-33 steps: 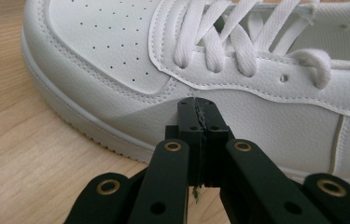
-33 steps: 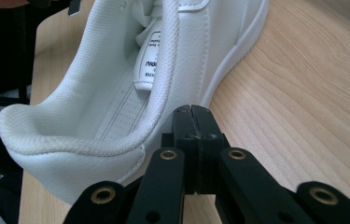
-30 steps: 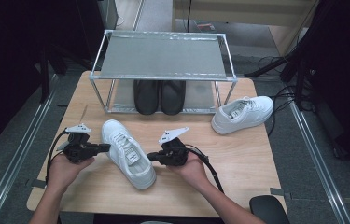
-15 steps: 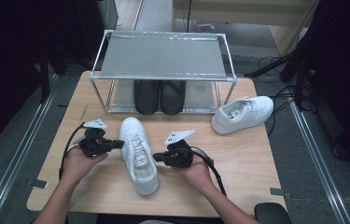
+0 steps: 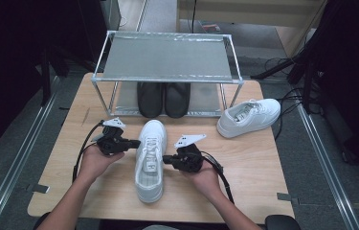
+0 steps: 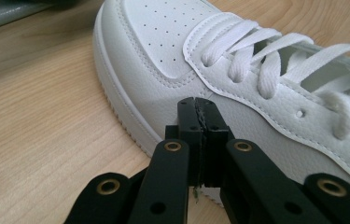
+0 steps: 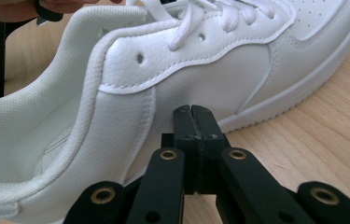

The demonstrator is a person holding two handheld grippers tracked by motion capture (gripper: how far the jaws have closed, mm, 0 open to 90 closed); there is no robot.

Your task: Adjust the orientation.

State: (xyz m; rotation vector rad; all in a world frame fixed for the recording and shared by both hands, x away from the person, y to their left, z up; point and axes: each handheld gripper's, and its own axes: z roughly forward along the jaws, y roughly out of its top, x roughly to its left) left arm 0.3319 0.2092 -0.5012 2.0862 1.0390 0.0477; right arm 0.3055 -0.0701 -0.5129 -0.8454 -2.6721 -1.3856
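We have both grippers shut tight, jaws pressed flat together with nothing between them, one set against each flank of the white sneaker point(image 5: 151, 163) lying mid-table, nearer the front edge than the back. The left gripper point(image 5: 131, 142) meets the shoe's left side up by the forefoot; in the left gripper view its closed tips point(image 6: 196, 103) sit at the leather just above the sole line, touching or all but touching, we cannot tell which. The right gripper point(image 5: 166, 159) comes in from the other side farther back, toward the heel quarter; the right gripper view has its closed tips point(image 7: 192, 110) against the side panel under the collar. We read the shut jaws as deliberate: blunt pushers, not pincers, since the shoe is too broad to pinch across. Offset contact, one forward and one aft, looks suited to swivelling or squaring the shoe, which now points toe toward the metal rack point(image 5: 167, 79) at the table's back edge. The rack's top shelf is bare; a pair of black shoes point(image 5: 163, 98) sits on its lower level. The second white sneaker point(image 5: 249, 117) rests near the right edge, just off the rack's right front leg, well apart from our hands. Our judgement: we are lining this shoe up for the rack, with its mate to follow. The wooden table point(image 5: 263, 177) gives a smooth slide.
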